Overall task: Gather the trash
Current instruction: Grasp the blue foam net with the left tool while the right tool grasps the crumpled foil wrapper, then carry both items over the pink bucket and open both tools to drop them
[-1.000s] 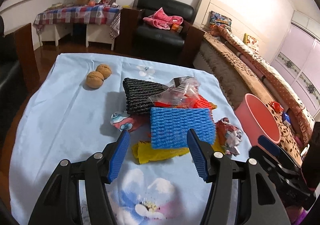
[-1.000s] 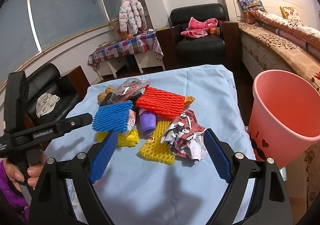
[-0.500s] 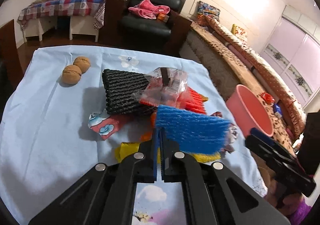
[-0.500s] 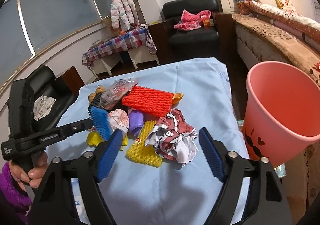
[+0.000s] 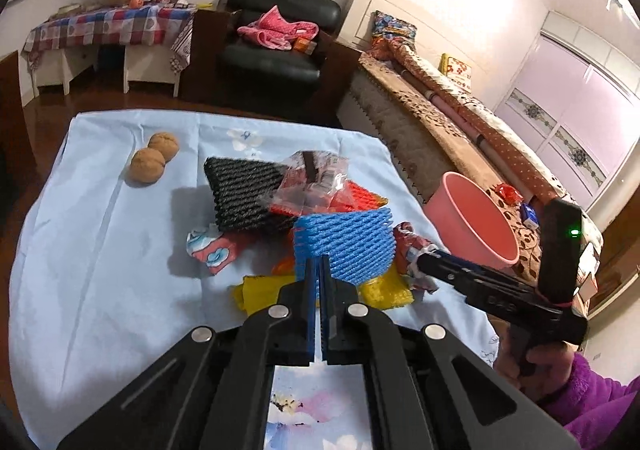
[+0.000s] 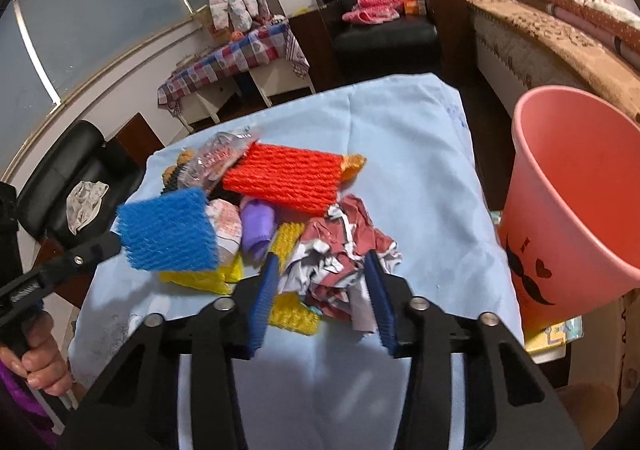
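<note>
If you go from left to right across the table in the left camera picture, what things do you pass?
Two walnuts → black foam net → blue foam net, pinched in the left tongs → crumpled red and white wrapper → pink bucket, off the table's right edge.

The near edge of the blue foam net [image 5: 344, 246] is hidden between the pads of the left gripper [image 5: 319, 282]. The crumpled wrapper [image 6: 340, 250] is partly covered by the right gripper [image 6: 322, 292], so the contact with its pads cannot be judged. The yellow foam net [image 6: 290, 316] lies mostly under other trash. The pink bucket [image 6: 576, 186] is cut off by the right edge of the right wrist view. The print on the clear plastic bag [image 5: 312, 182] is too small to read.
</note>
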`<state>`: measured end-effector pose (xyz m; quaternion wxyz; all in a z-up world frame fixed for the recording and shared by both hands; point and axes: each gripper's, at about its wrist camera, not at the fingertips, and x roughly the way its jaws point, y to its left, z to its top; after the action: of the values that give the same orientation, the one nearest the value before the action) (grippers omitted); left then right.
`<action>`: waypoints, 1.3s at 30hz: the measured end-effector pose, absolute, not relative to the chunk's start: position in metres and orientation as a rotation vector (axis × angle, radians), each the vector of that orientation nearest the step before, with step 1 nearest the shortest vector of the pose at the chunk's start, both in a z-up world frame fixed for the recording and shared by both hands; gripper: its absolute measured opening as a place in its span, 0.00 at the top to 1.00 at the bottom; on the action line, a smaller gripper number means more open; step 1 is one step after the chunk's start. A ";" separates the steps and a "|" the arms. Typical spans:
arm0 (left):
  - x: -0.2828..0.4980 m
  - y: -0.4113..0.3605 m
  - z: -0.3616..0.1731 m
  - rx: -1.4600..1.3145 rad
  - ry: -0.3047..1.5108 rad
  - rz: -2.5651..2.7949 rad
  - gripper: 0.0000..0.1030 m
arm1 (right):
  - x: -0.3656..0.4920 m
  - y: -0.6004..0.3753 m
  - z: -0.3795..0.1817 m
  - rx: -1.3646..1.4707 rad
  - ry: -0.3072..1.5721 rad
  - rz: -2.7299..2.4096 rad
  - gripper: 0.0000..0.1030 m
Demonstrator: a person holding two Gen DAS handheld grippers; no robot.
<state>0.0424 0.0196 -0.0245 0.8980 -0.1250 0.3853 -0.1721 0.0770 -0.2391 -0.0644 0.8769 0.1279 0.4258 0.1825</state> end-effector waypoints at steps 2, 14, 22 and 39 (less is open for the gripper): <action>0.041 0.018 -0.020 -0.255 0.791 -0.366 0.99 | 0.076 -0.244 -0.066 0.286 0.893 0.393 0.76; 0.042 -0.024 0.015 -0.208 0.727 -0.438 0.99 | 0.048 -0.283 -0.033 0.349 0.767 0.427 0.81; 0.061 -0.082 0.033 -0.148 0.708 -0.502 0.99 | 0.042 -0.348 -0.009 0.423 0.655 0.303 0.81; 0.113 -0.231 0.024 0.001 0.737 -0.627 0.99 | 0.049 -0.441 -0.046 0.547 0.656 0.092 0.81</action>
<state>0.1130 -0.2306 0.0238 0.8853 0.0007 0.3541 -0.3013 0.0488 -0.4413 -0.0456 0.9092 0.2650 0.3179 0.0446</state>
